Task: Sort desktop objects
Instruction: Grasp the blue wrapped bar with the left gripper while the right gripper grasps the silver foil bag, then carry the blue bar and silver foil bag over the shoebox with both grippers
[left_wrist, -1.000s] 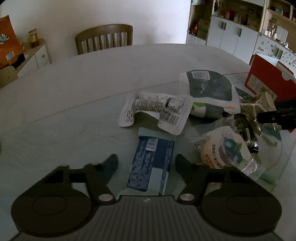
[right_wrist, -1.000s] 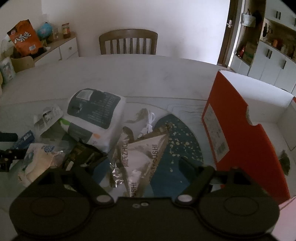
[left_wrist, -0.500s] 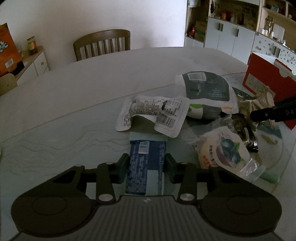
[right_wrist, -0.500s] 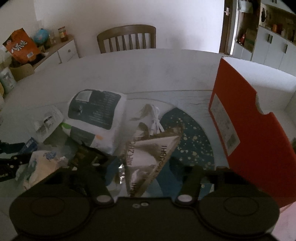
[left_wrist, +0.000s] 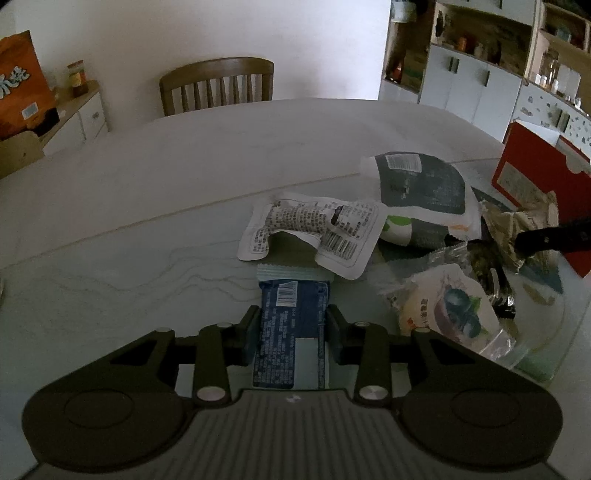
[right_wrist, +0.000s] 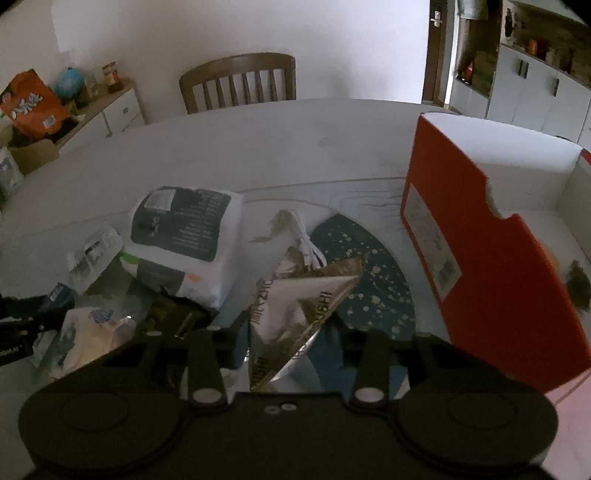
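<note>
My left gripper (left_wrist: 291, 321) is shut on a blue snack packet (left_wrist: 291, 317) that lies flat on the glass-topped table (left_wrist: 147, 266). My right gripper (right_wrist: 288, 328) is shut on a silver and white triangular packet (right_wrist: 295, 306) and holds it tilted above the table. An open orange box (right_wrist: 491, 266) with a white inside stands right of the right gripper. A white printed wrapper (left_wrist: 314, 232), a grey and white bag (left_wrist: 421, 192) and a blueberry pouch (left_wrist: 450, 310) lie in the pile.
A wooden chair (left_wrist: 218, 85) stands at the table's far edge. A blue speckled mat (right_wrist: 369, 266) lies under the pile beside the orange box. Cabinets (left_wrist: 472, 88) stand at the back right, a sideboard (left_wrist: 74, 118) at the back left.
My left gripper closed from wide open onto the blue packet. My right gripper closed on the triangular packet and lifted it a little.
</note>
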